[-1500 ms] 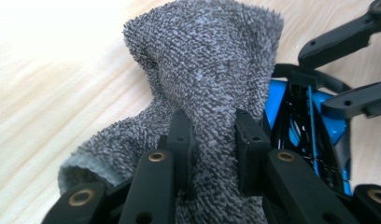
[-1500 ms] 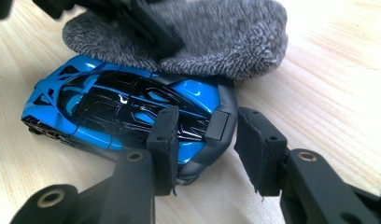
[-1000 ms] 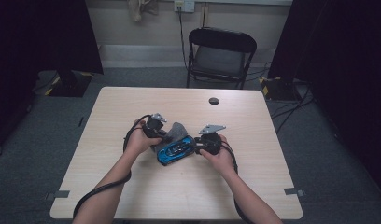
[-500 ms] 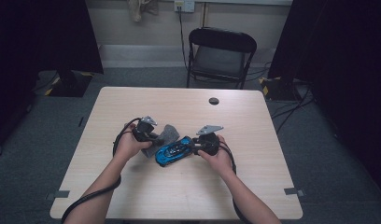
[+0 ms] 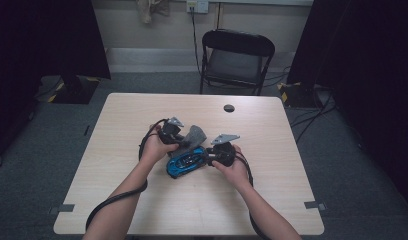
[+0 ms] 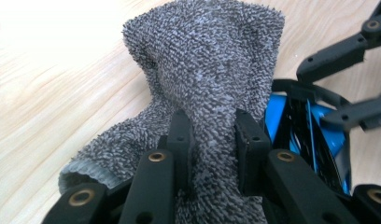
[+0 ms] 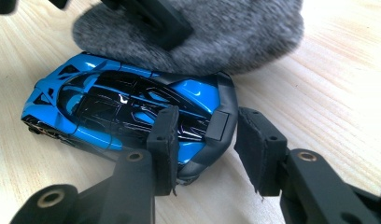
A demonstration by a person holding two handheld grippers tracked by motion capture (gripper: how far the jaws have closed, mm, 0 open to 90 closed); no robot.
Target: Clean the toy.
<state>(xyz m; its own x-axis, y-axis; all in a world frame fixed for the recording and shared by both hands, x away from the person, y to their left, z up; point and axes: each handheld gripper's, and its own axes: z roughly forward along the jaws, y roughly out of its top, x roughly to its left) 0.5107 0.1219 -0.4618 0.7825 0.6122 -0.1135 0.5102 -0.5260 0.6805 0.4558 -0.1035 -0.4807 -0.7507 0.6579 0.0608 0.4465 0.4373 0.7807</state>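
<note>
Grey cloth (image 6: 202,93), clenched in the left gripper (image 6: 212,140), has shifted back right since half a second ago and lies against the blue car (image 7: 128,109) mid-table (image 5: 117,200). Right gripper (image 7: 205,149) grasps the car's rear, which the jaws partly hide.

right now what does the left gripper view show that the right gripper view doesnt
Left gripper view: the left gripper pinching a bunched fold of the grey cloth, plus the cloth's hemmed edge at lower left.
Right gripper view: the whole roof and nose of the blue toy car, and the right gripper with its jaws astride the car's tail.
Both: the cloth lying against the car on the wooden table.
</note>
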